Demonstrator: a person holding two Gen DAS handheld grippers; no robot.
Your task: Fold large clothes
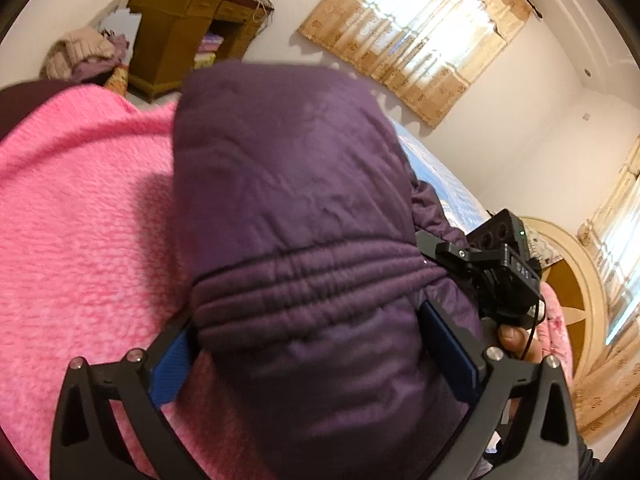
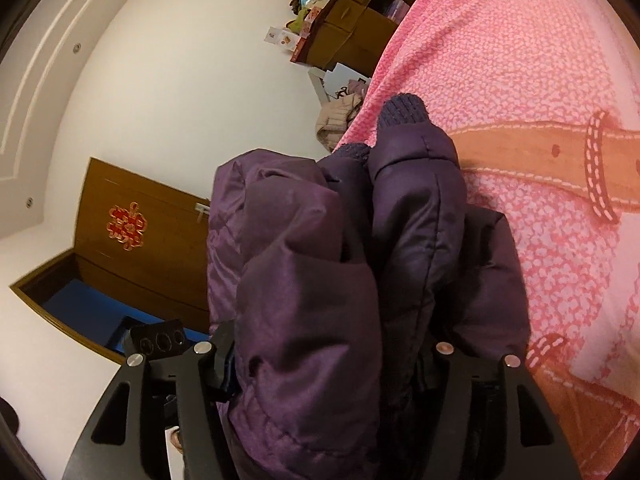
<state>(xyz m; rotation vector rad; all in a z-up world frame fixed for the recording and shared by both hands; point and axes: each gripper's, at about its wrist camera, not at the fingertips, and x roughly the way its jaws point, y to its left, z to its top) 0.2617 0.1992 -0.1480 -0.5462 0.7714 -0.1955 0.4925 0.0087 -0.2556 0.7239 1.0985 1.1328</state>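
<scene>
left gripper (image 1: 316,344) is clamped on a thick bundle of the purple padded jacket (image 1: 292,184), blue pads pressed into both sides at the elastic-stitched band, fabric bulging up and forward past the fingers. right gripper (image 2: 328,364) also grips the jacket, a bunched fold wedged between its jaws with two ribbed cuffs (image 2: 402,110) sticking out ahead of the tips. pink blanket (image 1: 80,220) lies under and to the left of the left tool, and to the right of the right tool.
</scene>
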